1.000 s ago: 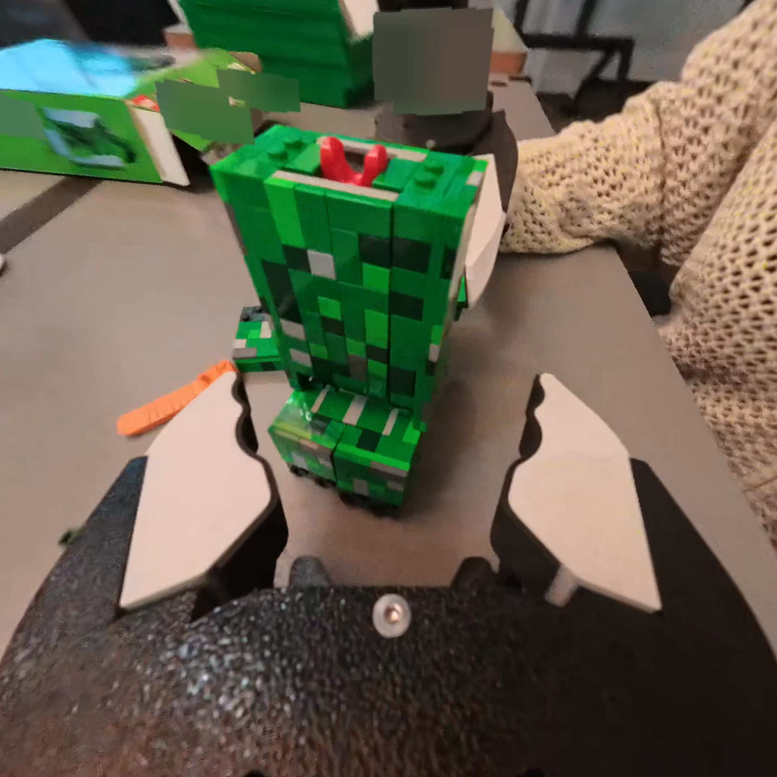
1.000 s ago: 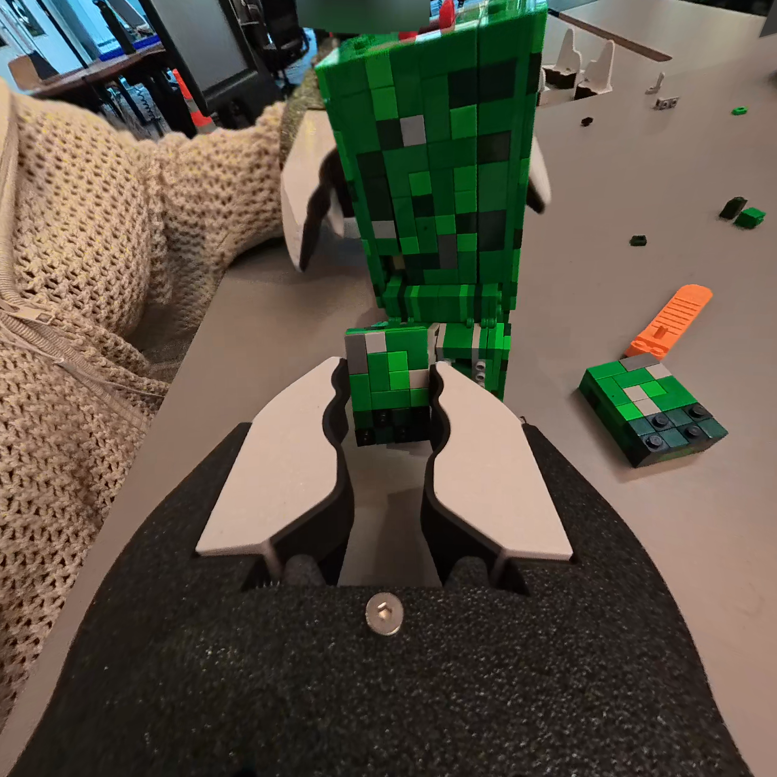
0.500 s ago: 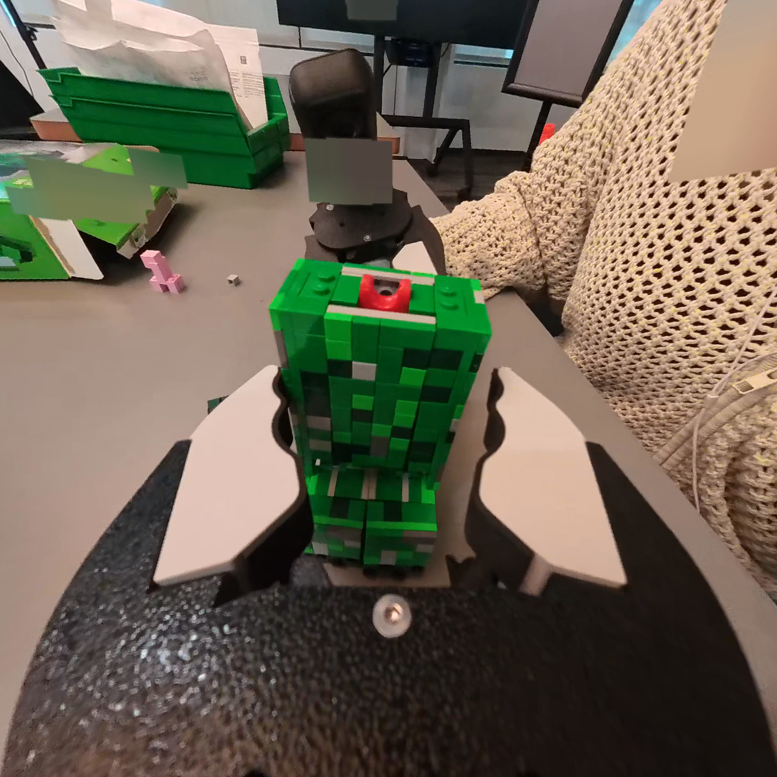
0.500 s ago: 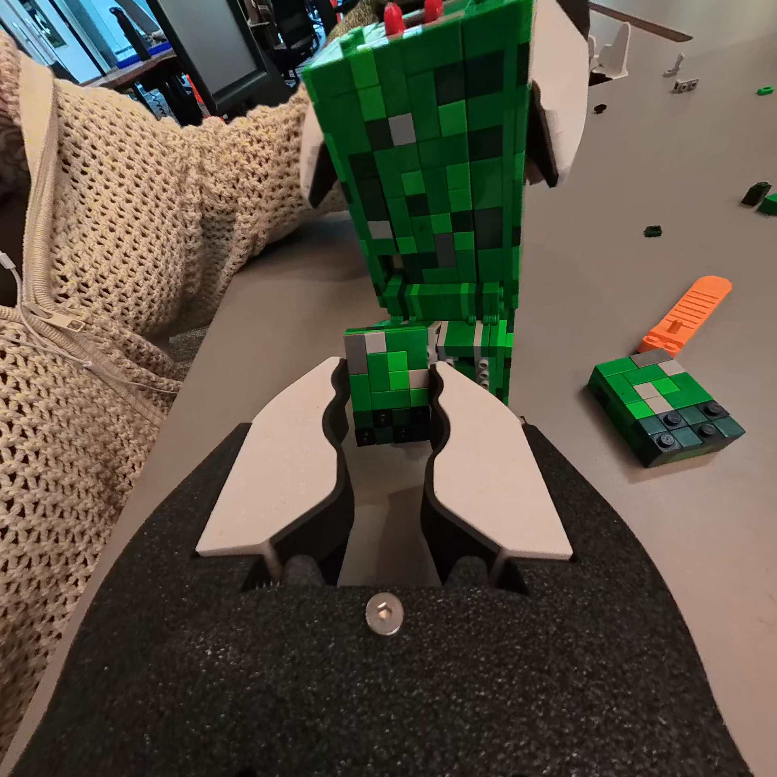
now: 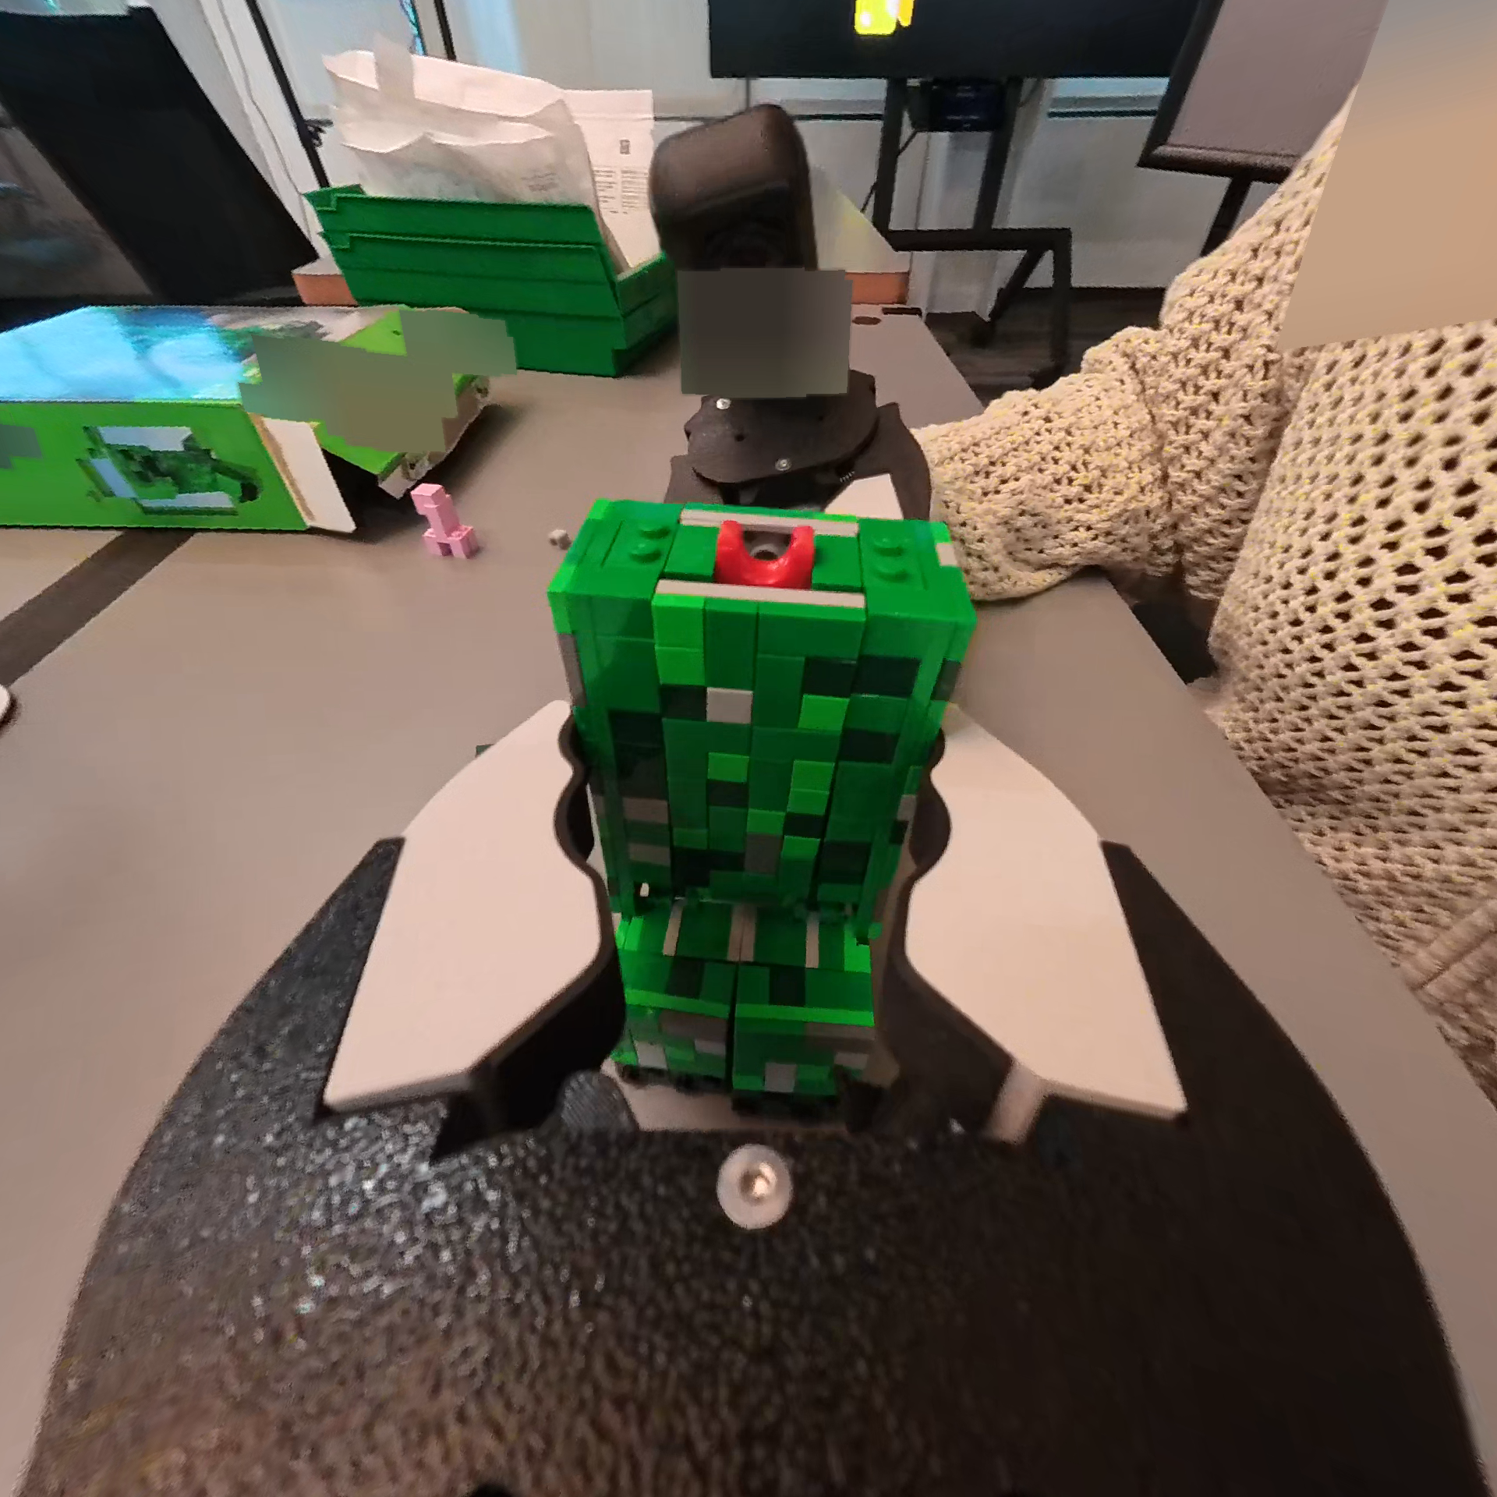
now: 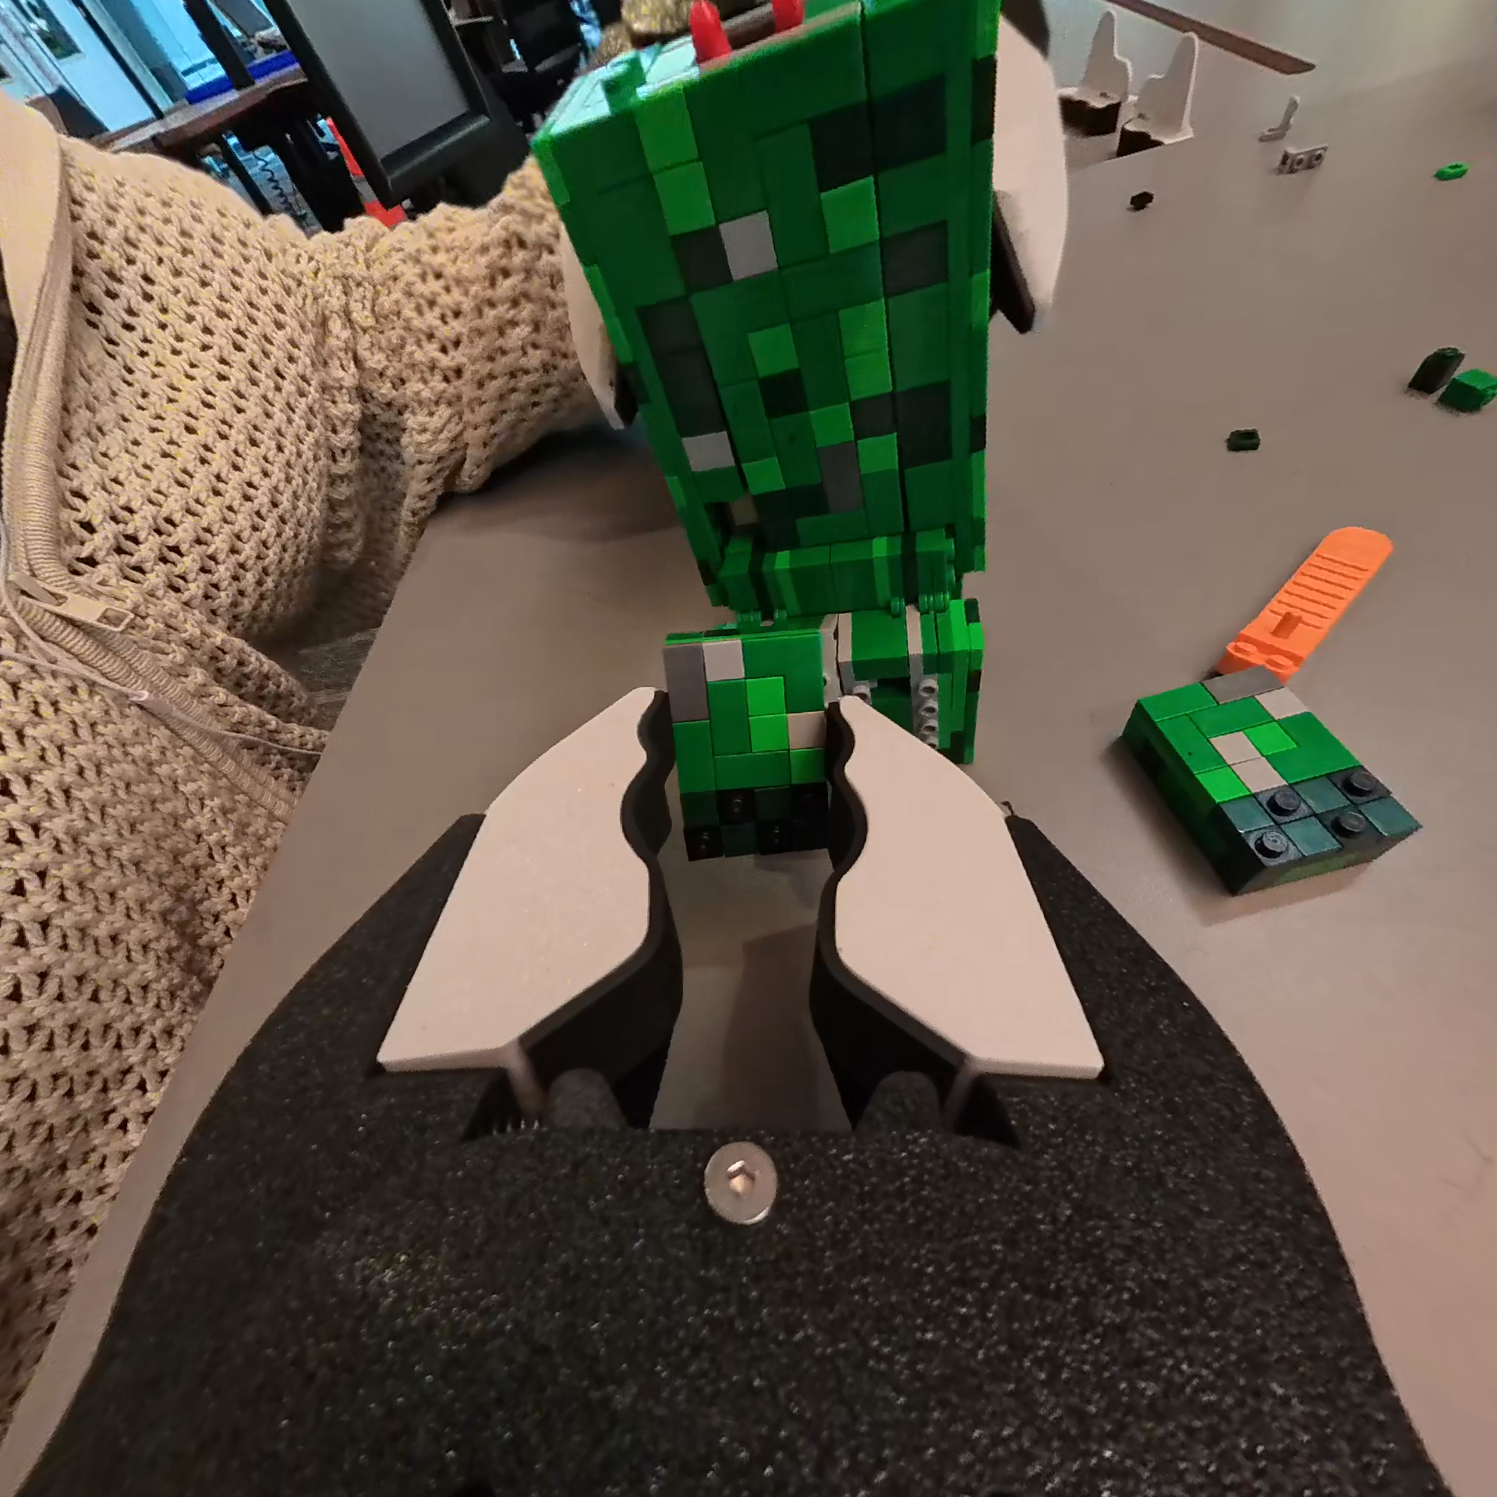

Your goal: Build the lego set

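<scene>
Green body hides left claw contact | foot block in right claw

Tall green pixel-patterned lego body, upright on grey table, red piece set in top. Small green leg block touching its base. Separate flat green plate assembly lying beside, near orange brick separator.
</scene>
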`<state>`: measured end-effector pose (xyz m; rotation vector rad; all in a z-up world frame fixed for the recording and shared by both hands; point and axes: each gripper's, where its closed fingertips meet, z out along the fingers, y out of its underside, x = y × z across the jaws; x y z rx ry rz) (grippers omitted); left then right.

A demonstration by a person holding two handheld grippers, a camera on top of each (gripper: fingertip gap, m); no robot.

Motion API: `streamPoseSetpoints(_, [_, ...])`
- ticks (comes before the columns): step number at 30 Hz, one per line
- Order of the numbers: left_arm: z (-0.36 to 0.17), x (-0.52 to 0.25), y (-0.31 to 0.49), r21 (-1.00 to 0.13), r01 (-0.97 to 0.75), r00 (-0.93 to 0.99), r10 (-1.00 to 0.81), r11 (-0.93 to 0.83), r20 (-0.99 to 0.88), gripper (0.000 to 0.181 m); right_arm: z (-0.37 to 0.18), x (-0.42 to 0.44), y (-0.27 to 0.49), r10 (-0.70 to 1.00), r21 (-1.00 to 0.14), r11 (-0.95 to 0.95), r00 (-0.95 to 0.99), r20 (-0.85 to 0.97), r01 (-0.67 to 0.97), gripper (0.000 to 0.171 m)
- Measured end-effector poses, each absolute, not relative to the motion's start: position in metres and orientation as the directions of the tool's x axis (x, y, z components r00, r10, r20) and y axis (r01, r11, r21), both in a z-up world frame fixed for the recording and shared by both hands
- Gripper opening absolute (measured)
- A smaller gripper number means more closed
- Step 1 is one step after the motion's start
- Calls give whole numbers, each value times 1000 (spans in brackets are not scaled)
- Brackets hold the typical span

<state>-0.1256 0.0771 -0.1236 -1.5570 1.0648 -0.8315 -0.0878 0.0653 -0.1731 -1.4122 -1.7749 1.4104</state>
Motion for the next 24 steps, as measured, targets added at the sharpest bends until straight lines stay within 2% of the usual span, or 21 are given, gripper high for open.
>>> streamPoseSetpoints(14, [-123, -125, 81, -985, -147, 504, -864, -87, 1, 77, -171, -88, 69, 900, -907, -68, -366, -235, 415, 35])
streamPoseSetpoints(20, [-137, -119, 73, -967, -227, 440, -898, -113, 2, 105, -170, -88, 68, 899, -908, -66, -370, -234, 414, 35])
streamPoseSetpoints(24, [-154, -121, 69, -940, -314, 405, -914, -133, -6, 107, -171, -88, 68, 897, -907, -69, -372, -238, 415, 35])
